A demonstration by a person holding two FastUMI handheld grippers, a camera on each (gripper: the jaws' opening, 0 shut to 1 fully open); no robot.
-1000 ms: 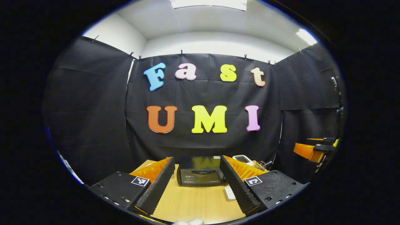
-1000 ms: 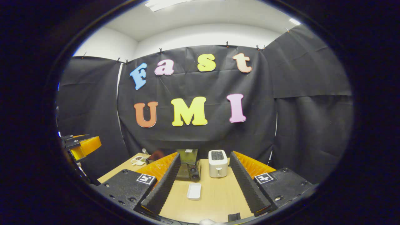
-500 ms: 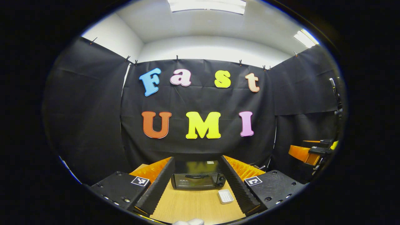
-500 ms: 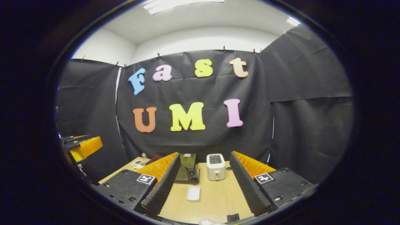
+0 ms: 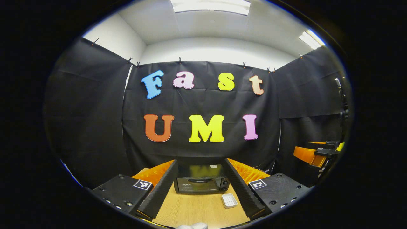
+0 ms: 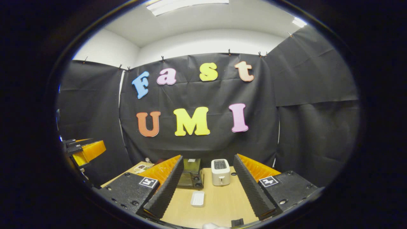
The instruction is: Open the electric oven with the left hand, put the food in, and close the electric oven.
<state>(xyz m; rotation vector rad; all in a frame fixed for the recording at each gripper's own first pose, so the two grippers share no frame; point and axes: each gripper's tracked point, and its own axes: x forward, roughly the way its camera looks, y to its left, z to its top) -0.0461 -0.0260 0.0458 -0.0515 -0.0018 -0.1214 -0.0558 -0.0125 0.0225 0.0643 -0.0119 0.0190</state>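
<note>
The black electric oven (image 5: pixel 198 183) stands at the far side of the wooden table (image 5: pixel 190 210), door shut, handle across its top edge. A small white rectangular dish (image 5: pixel 229 200) lies in front of its right end; I cannot tell what it holds. My left gripper (image 5: pixel 200 163) is open and well short of the oven, framing it between its fingers. My right gripper (image 6: pixel 208 158) is also open and empty, above the near table. In the right gripper view the oven (image 6: pixel 190 176) sits left of centre, with the dish (image 6: pixel 197 198) in front of it.
A white toaster (image 6: pixel 220 171) stands right of the oven. A small bottle (image 6: pixel 147 160) and a plate (image 6: pixel 140 167) sit at the table's back left corner. The other gripper shows at the view edges: right gripper (image 5: pixel 314 154), left gripper (image 6: pixel 86 149). Black cloth walls enclose the table.
The left gripper view has swung so the oven sits centred between its fingers and the dish has come clear of the right finger. The right gripper view has tilted up slightly. Both grippers stay open.
</note>
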